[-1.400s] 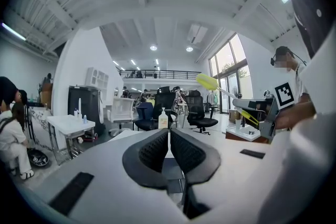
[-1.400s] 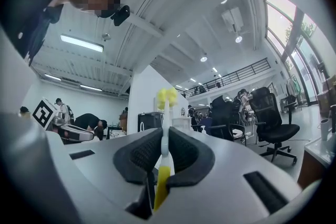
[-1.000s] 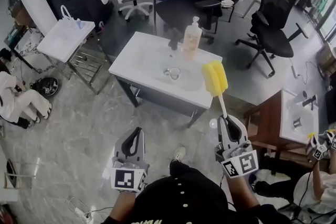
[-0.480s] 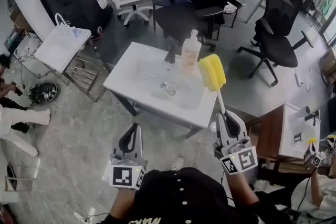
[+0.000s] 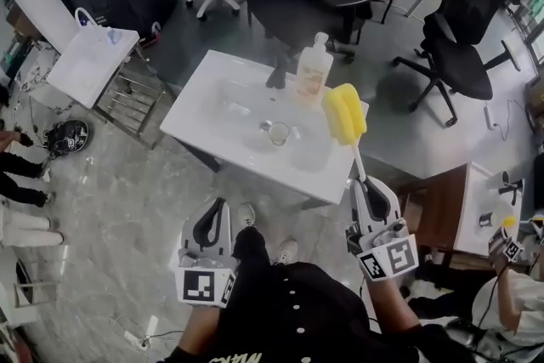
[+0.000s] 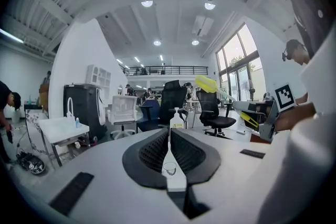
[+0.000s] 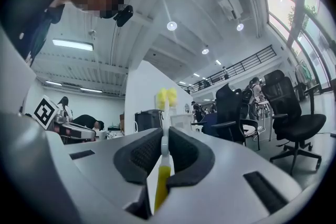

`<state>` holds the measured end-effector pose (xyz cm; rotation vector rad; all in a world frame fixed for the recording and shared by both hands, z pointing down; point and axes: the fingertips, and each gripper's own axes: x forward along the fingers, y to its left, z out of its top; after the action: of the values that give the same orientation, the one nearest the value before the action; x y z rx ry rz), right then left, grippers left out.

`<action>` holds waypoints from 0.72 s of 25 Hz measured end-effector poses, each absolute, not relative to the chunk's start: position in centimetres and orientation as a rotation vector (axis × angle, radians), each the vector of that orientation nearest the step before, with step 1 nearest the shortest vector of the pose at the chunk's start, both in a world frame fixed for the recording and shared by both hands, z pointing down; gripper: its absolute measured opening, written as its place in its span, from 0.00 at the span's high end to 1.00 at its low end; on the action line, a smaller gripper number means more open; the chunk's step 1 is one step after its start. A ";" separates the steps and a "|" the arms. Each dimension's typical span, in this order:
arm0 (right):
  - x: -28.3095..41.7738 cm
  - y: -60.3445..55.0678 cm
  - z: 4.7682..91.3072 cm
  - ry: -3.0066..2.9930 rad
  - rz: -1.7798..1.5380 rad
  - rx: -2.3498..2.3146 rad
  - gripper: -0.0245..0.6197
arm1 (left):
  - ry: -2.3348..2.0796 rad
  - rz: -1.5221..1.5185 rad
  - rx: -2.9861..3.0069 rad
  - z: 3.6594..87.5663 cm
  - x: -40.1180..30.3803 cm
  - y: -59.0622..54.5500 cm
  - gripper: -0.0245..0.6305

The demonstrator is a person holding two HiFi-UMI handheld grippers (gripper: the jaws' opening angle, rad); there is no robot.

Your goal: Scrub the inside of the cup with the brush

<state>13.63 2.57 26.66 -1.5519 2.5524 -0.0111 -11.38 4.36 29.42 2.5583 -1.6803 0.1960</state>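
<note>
I'm looking over an open office floor of grey marbled tiles, with black office chairs (image 5: 455, 30) beyond a white table (image 5: 200, 119) that stands well ahead of me.

In the head view, the cup (image 5: 278, 133) sits upright near the table's middle, with a pump bottle (image 5: 312, 70) behind it. Neither tool is near the cup, so I judge this to be the approach, with the scrubbing not yet begun. My right gripper (image 5: 365, 184) holds the brush (image 5: 345, 115) by the low end of its handle, the yellow sponge head pointing forward and up. I think that is a sensible carry: the head stays clear of my body and is ready to tip down into the cup. My left gripper (image 5: 219, 208) hangs low beside me and carries nothing.

In the left gripper view, the jaws are pressed together with nothing between the pads. The cup shows small and far along the line where they meet, so that hand is roughly aimed at it. I reckon it is free so it can steady the cup, and it would have to open first.

In the right gripper view, the pads are clamped on the brush's thin handle. The yellow grip runs back below them and the sponge stands straight past the tips. The hold looks centred, which should help steer the head into the cup's mouth.
</note>
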 end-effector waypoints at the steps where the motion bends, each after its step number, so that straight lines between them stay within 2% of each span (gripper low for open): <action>1: 13.6 2.1 26.9 2.556 -0.016 -1.556 0.89 | -1.669 0.205 2.555 29.8 -11.4 3.8 0.90; 9: 12.8 -3.8 27.1 2.545 0.000 -1.598 0.89 | -1.595 0.182 2.607 30.1 -11.2 -3.8 0.90; 18: 7.9 -12.4 24.3 2.553 0.095 -1.591 0.89 | -1.483 0.080 2.695 27.2 -12.8 -13.4 0.90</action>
<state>7.86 -12.40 24.29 -1.5914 2.5529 0.0951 -12.83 -13.36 27.25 2.6954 -1.4831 0.0799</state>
